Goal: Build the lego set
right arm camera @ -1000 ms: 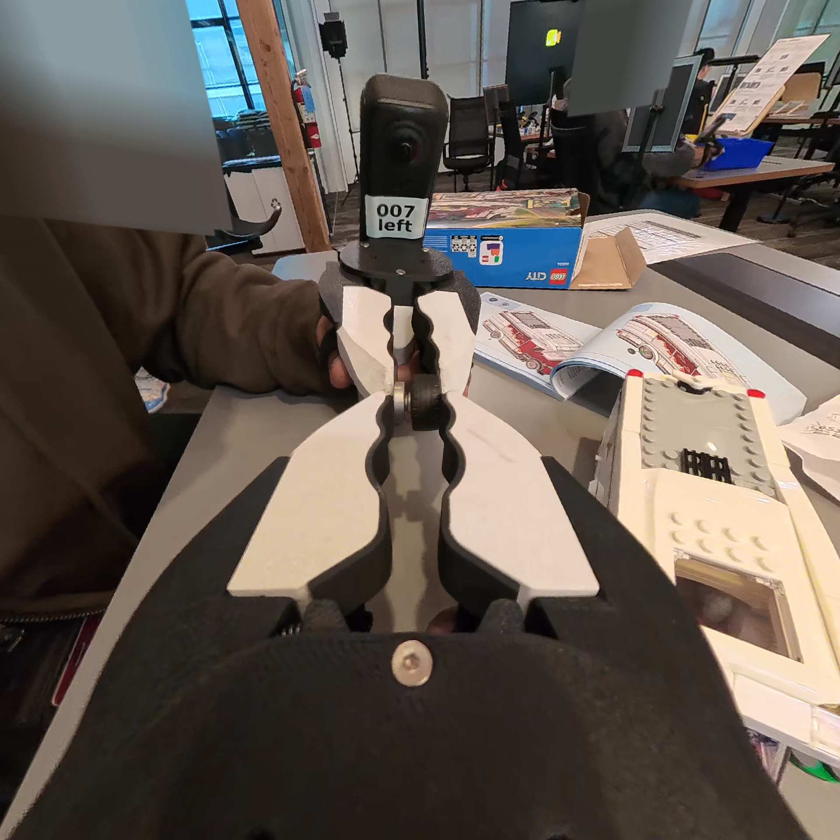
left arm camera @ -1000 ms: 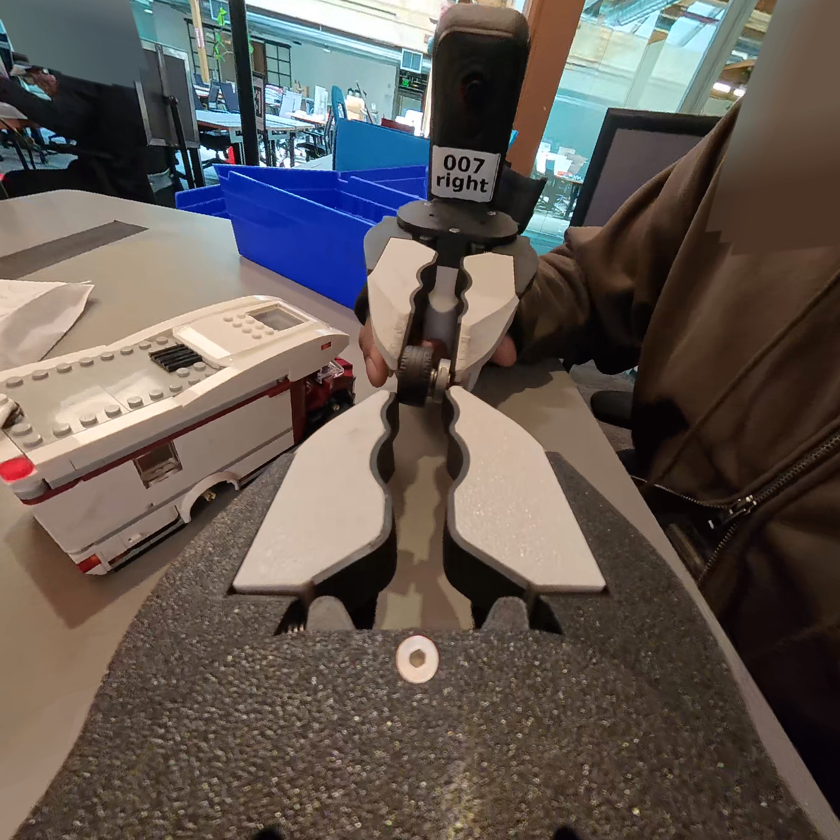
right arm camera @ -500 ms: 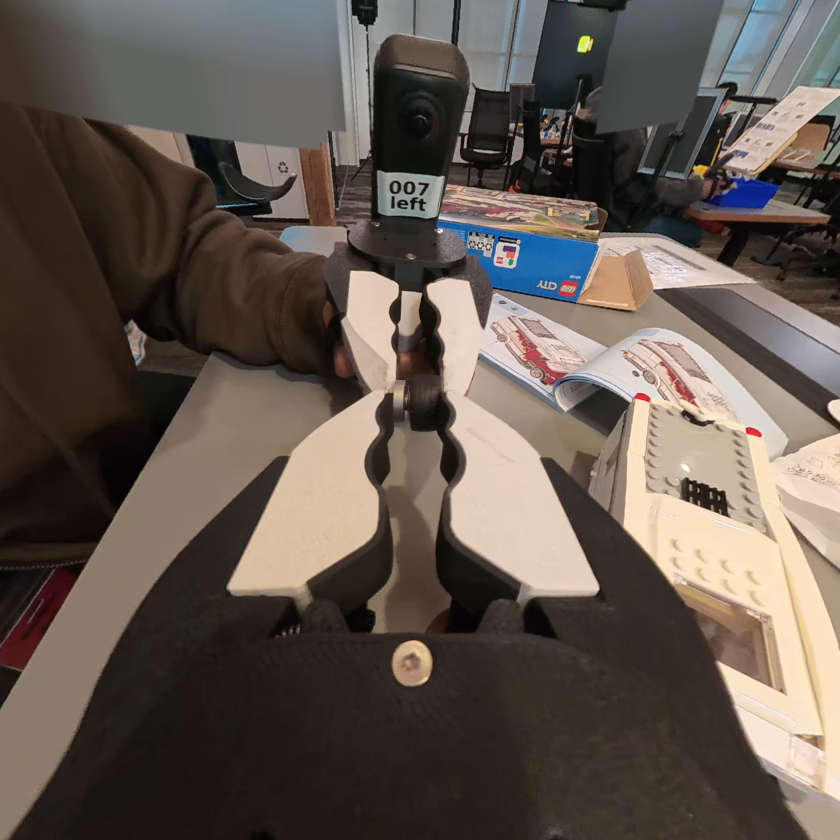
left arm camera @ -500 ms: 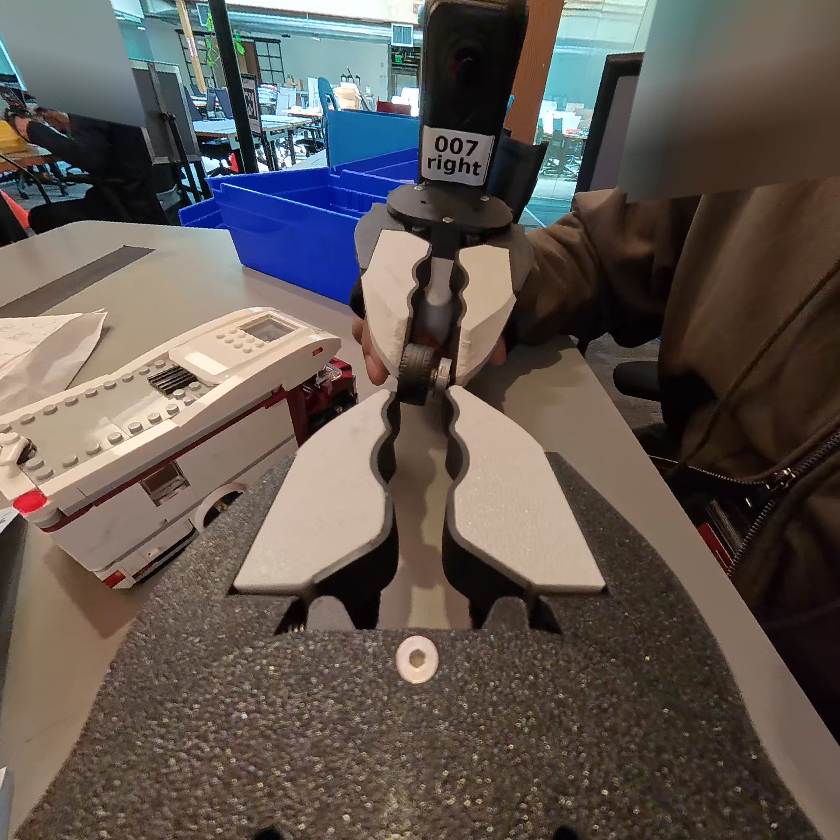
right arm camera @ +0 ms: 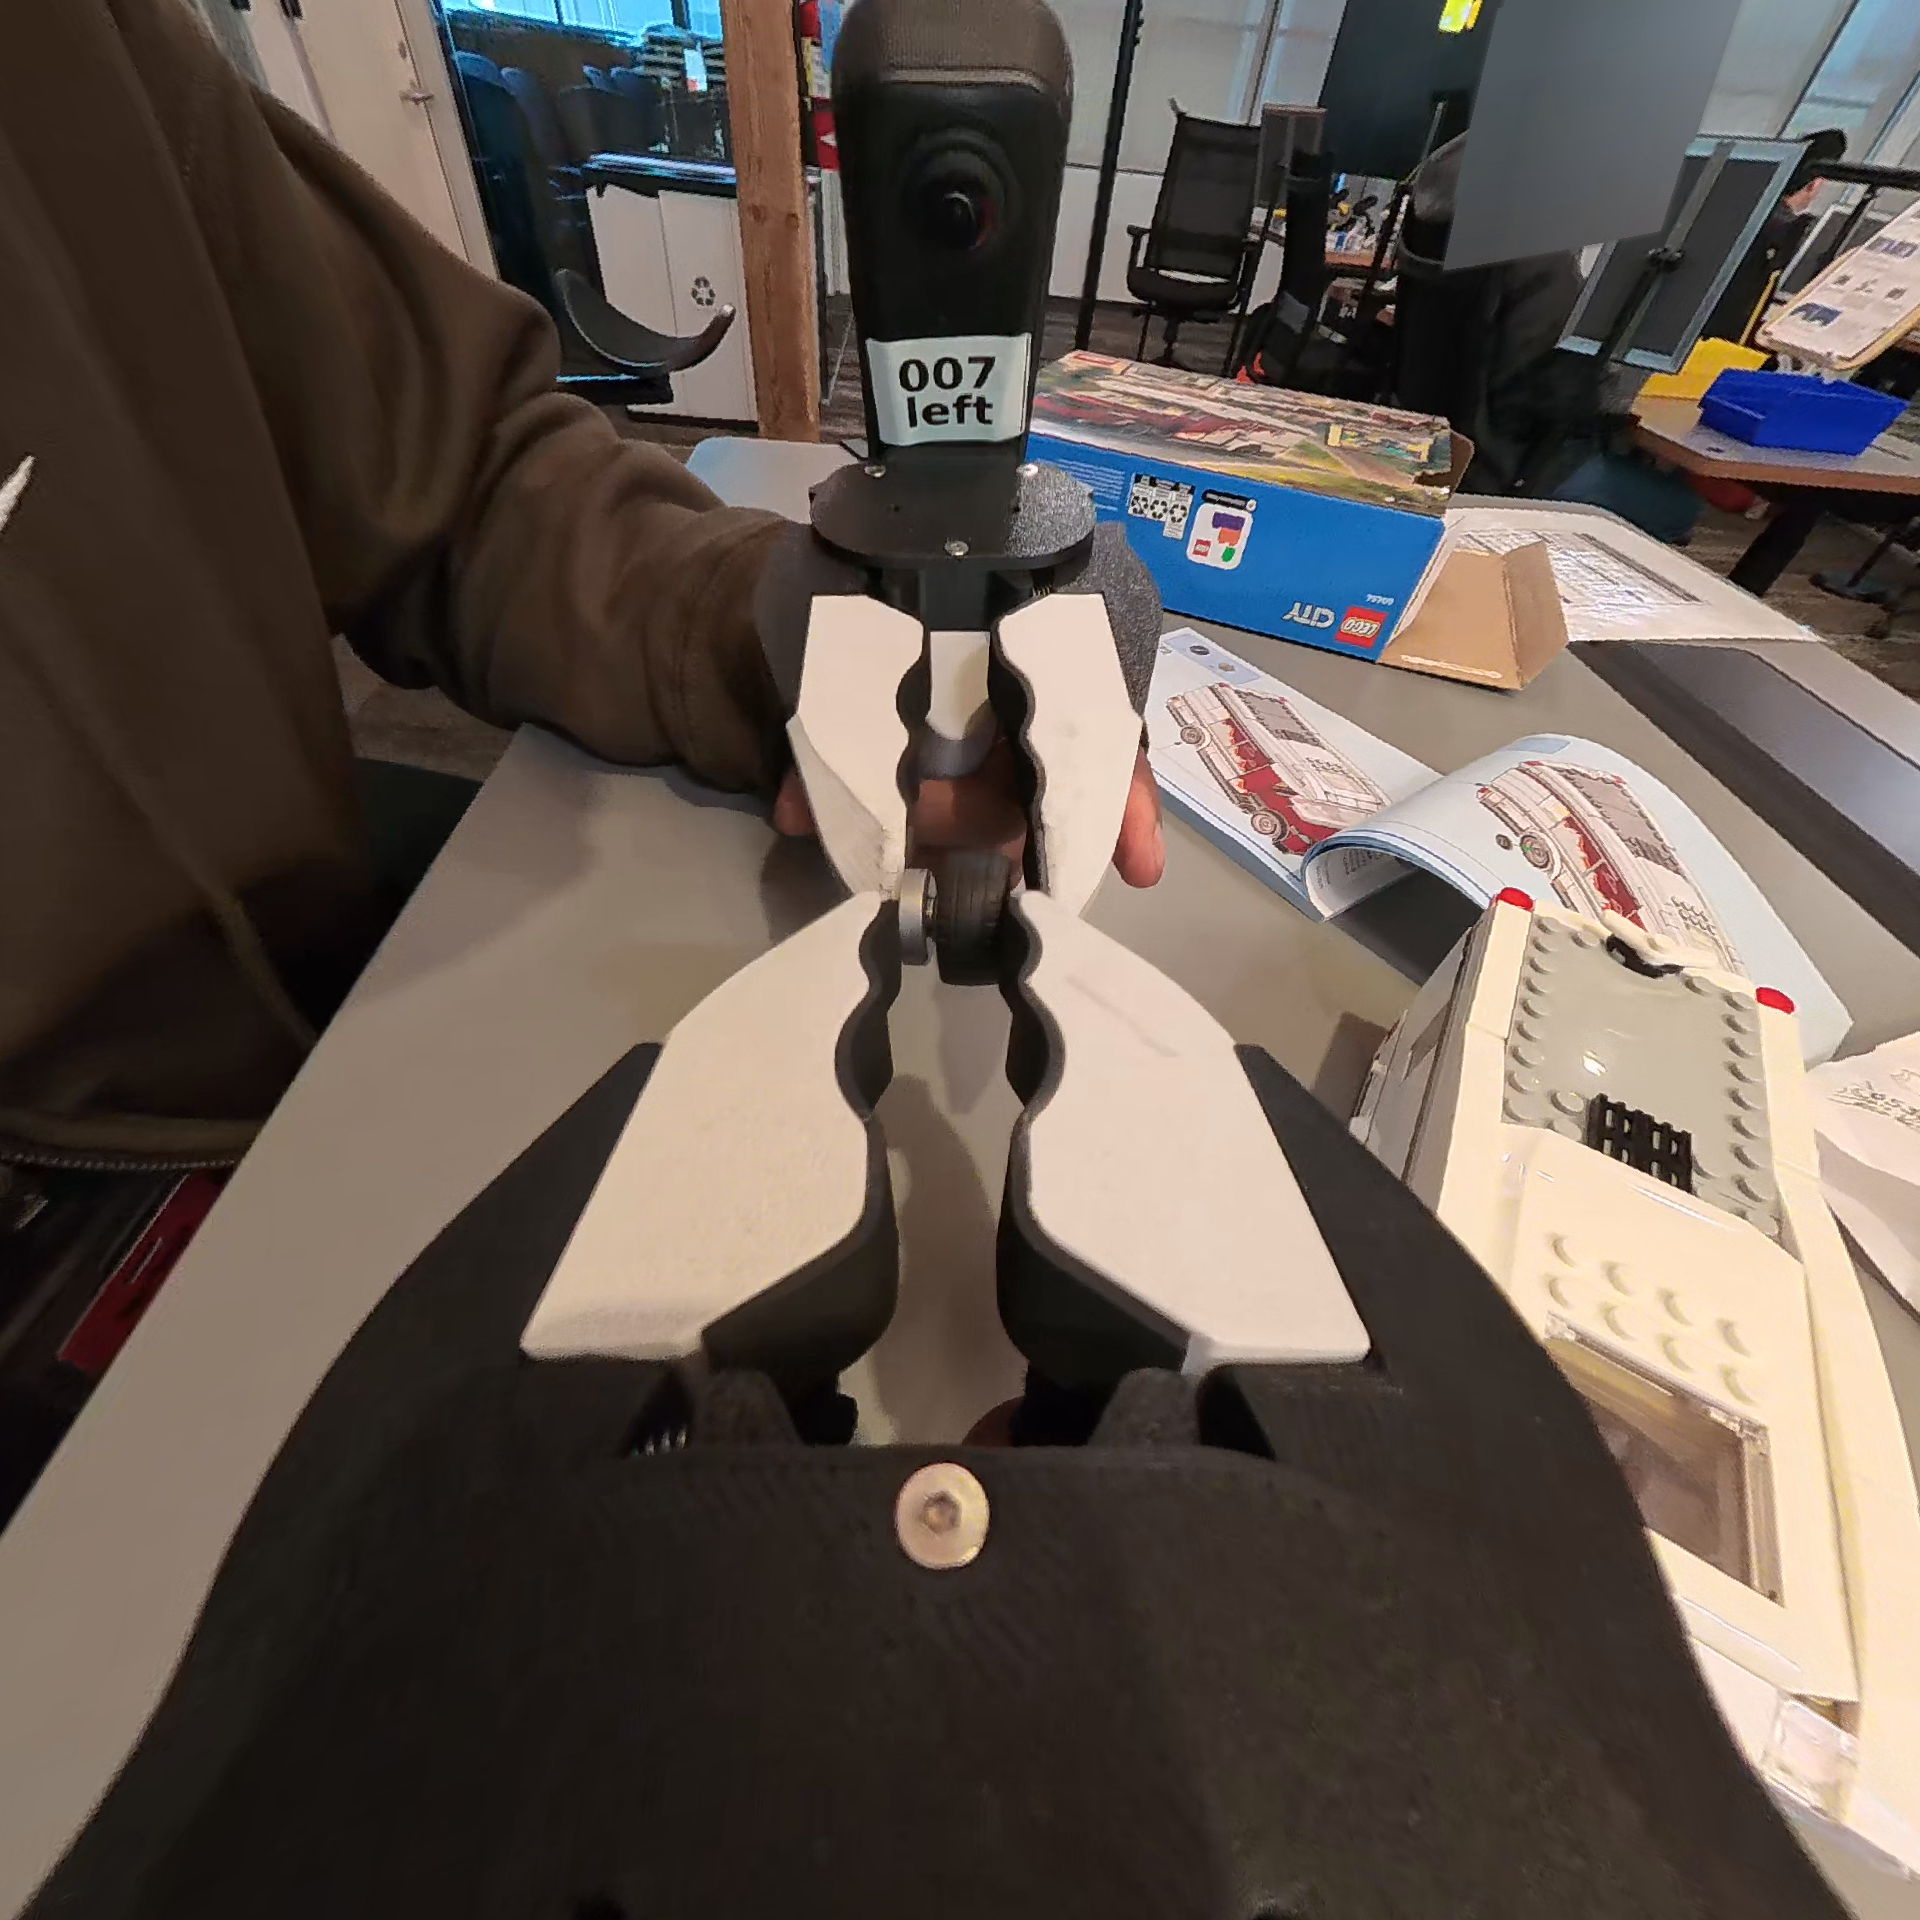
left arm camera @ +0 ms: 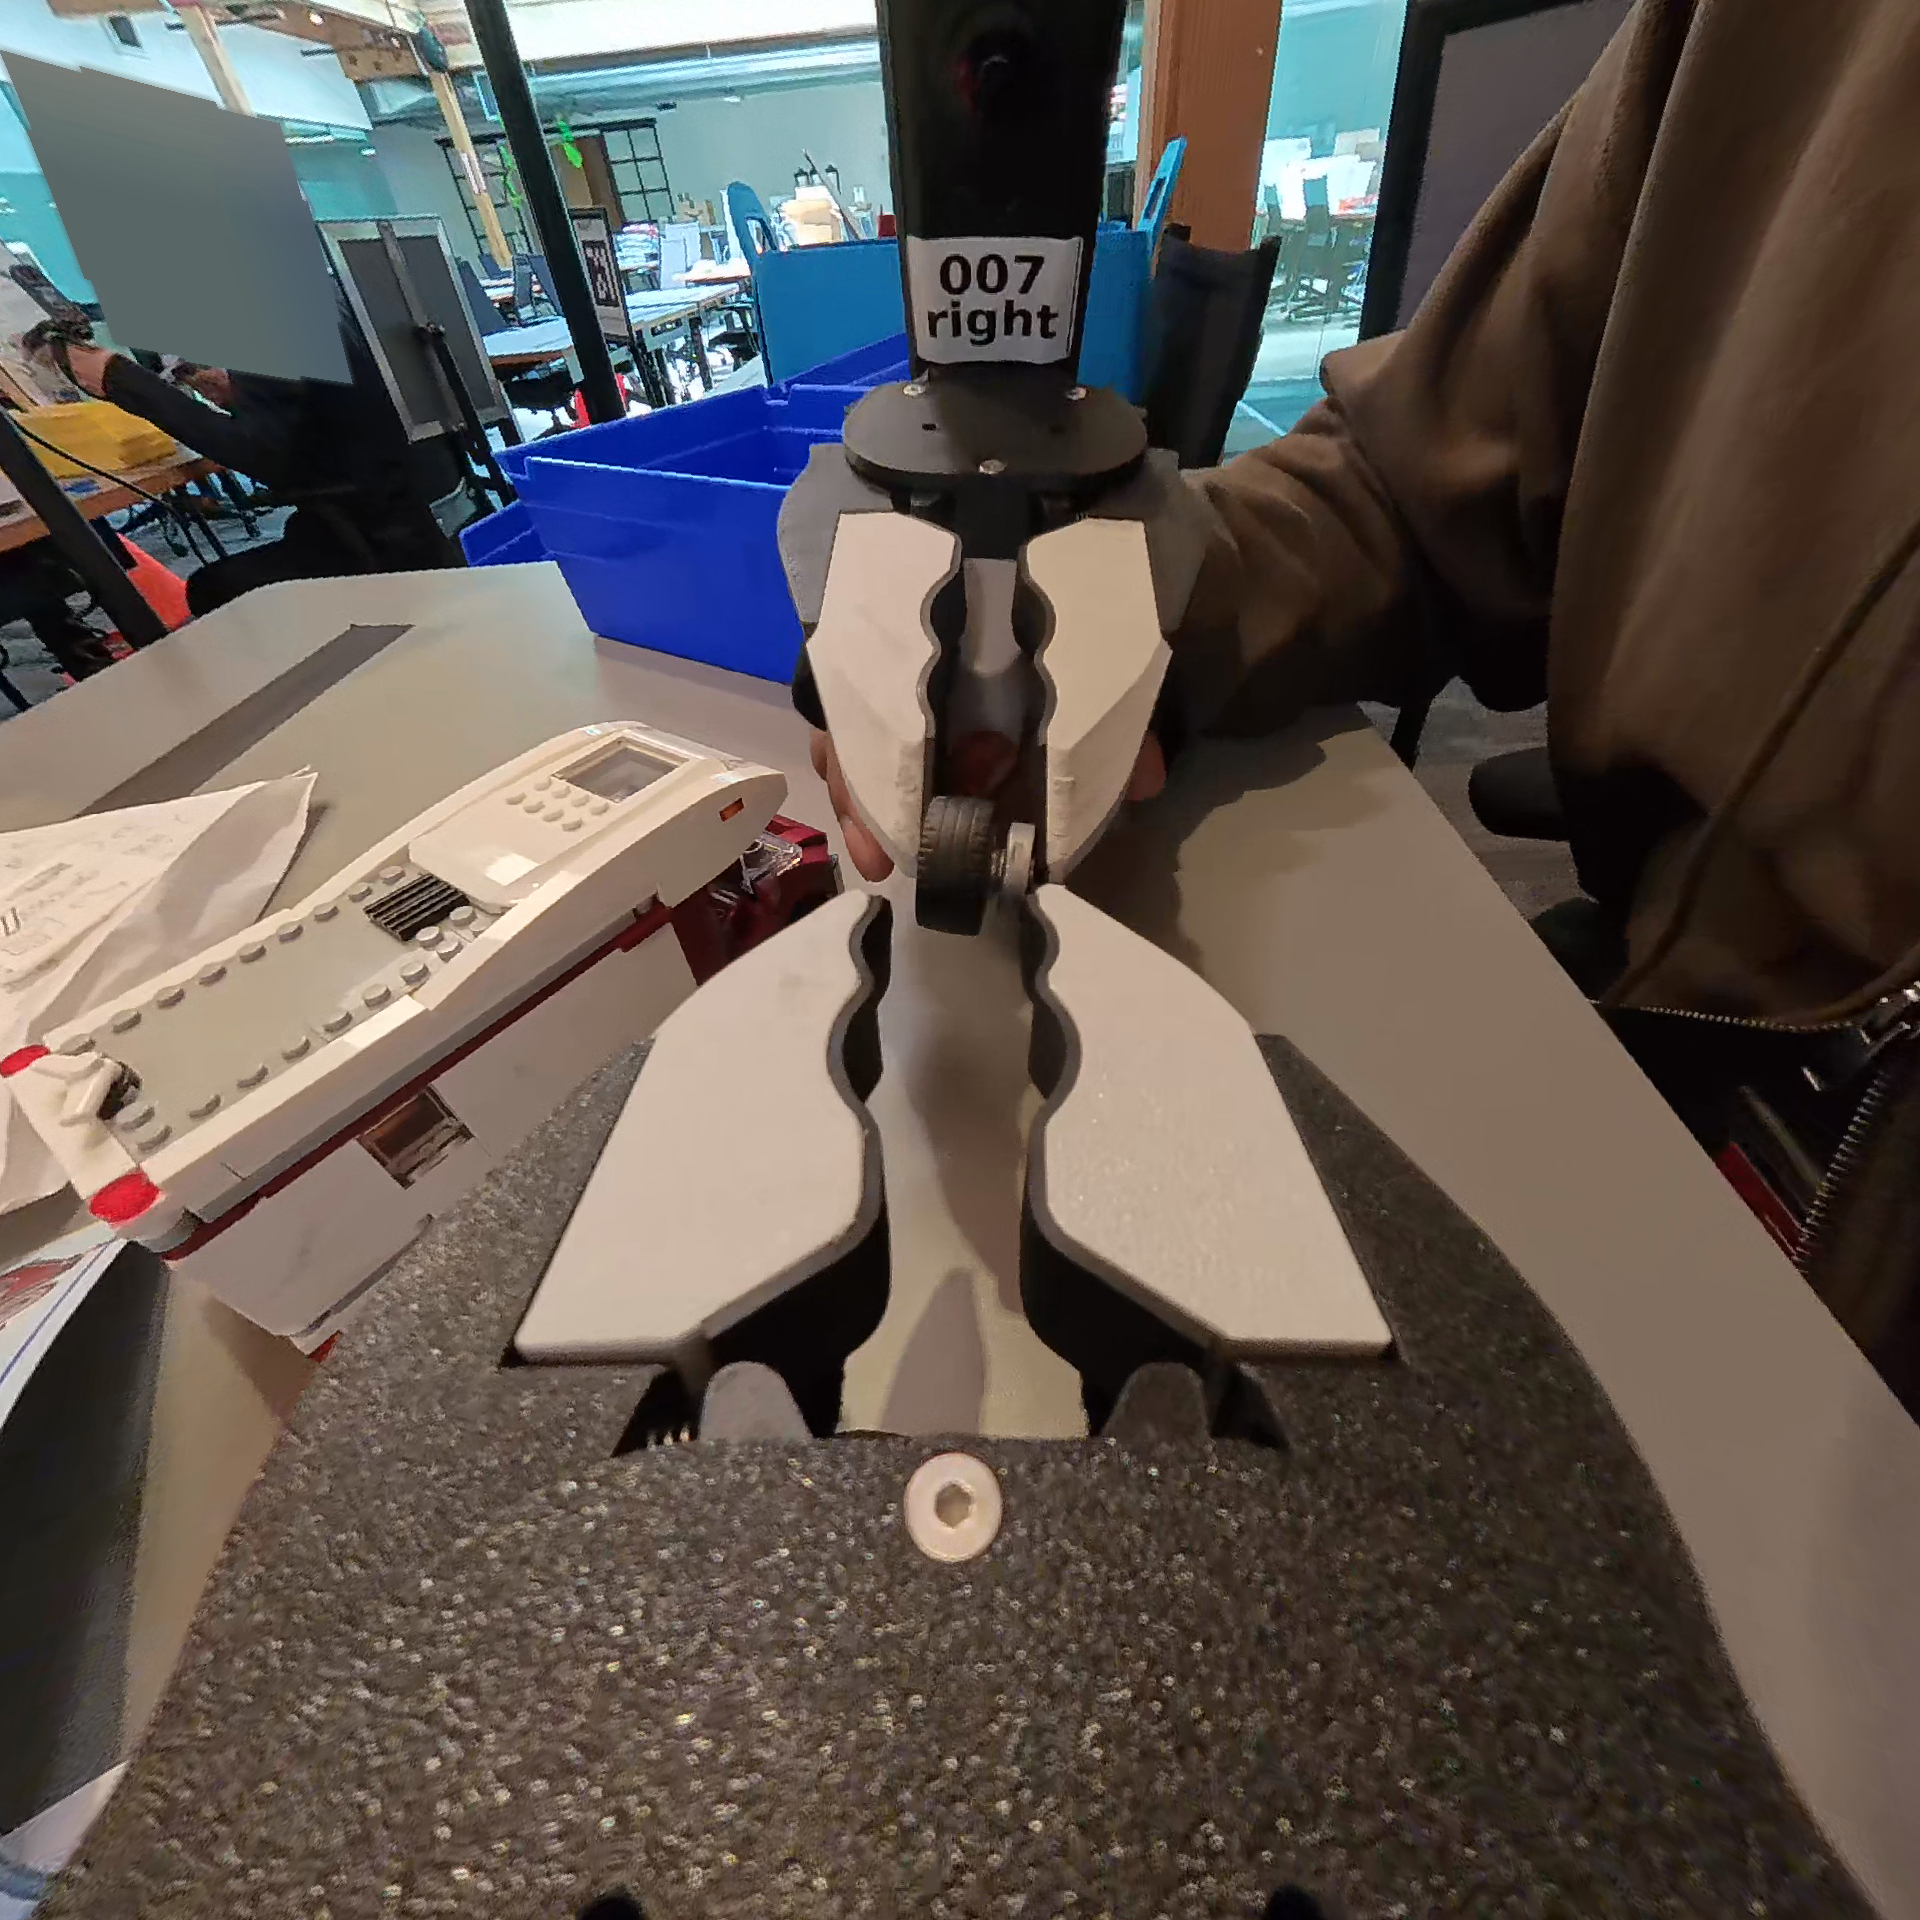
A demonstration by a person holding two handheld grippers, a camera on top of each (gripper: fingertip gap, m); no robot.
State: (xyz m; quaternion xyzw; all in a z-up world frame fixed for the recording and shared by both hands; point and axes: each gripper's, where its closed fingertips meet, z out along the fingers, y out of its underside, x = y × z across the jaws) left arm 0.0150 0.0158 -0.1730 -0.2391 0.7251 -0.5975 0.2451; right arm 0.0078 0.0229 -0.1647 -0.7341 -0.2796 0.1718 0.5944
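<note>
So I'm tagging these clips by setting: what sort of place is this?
Most likely a shared open-plan office or lab workspace. Behind the grey table stand office chairs and other desks with blue bins, and a toy brick set's box and instruction booklet lie open.

Open workshop — grey table [left arm camera: 1351, 935], wooden post [right arm camera: 774, 208], glass partitions
</note>
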